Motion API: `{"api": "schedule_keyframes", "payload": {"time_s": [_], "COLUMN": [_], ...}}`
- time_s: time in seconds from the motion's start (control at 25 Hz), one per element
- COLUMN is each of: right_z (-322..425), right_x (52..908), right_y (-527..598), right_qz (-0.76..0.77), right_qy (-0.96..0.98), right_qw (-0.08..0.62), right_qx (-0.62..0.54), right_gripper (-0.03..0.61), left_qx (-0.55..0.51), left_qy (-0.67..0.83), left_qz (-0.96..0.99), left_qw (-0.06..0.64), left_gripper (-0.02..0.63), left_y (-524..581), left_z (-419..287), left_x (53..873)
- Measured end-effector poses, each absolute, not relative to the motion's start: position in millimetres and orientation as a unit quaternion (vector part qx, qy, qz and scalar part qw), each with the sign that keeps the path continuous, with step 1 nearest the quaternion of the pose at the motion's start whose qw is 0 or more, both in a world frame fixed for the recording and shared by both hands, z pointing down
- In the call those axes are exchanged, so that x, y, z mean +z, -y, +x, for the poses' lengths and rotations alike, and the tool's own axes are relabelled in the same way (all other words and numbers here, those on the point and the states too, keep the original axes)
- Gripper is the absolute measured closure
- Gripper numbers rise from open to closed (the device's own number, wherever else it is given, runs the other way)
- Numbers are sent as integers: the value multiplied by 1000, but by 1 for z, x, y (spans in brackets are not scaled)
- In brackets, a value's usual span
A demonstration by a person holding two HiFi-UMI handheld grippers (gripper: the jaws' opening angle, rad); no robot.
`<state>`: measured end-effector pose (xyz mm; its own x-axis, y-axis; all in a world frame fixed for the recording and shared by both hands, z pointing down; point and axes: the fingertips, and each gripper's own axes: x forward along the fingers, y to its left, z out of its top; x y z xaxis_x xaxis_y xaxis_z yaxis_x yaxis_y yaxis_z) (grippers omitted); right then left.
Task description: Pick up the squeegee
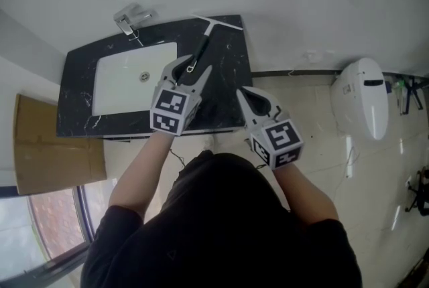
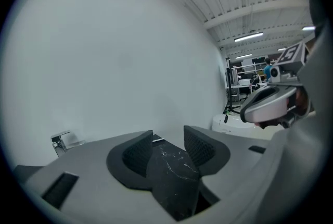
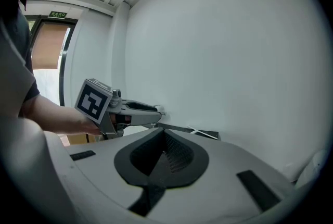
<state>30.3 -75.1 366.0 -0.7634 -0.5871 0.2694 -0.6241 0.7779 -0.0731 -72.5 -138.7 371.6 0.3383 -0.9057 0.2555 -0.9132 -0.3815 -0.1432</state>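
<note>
- On counter (image 1: pixel 79 96), right of sink (image 1: pixel 110 91): squeegee (image 1: pixel 204 47), blade along back edge at wall.
- Left gripper (image 1: pixel 193 67): jaws wide at handle end, not gripping.
- Right gripper (image 1: pixel 242 92): jaws closed, empty, near front-right corner.

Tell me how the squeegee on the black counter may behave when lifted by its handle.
The squeegee looks thin, so probably light. Its long blade sits at the far end, so it may tip blade-down in a handle grip. On the polished counter it could slide if nudged.

Squeegee (image 1: pixel 203 47) seemingly on counter (image 1: pixel 231 82), right of sink (image 1: pixel 119 91)
</note>
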Motion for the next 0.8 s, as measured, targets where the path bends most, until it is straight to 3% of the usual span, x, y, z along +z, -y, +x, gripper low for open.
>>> {"api": "schedule_keyframes", "payload": {"time_s": [0.8], "right_z": [-36], "right_x": [414], "right_y": [176], "right_qz": [352], "right_qy": [911], "right_qw": [164], "right_qx": [136], "right_gripper": [578], "left_qx": [199], "left_qy": [537], "left_qz": [812], "left_qw": [109], "left_gripper": [400], "left_y": [287], "left_z": [-122], "left_x": [483]}}
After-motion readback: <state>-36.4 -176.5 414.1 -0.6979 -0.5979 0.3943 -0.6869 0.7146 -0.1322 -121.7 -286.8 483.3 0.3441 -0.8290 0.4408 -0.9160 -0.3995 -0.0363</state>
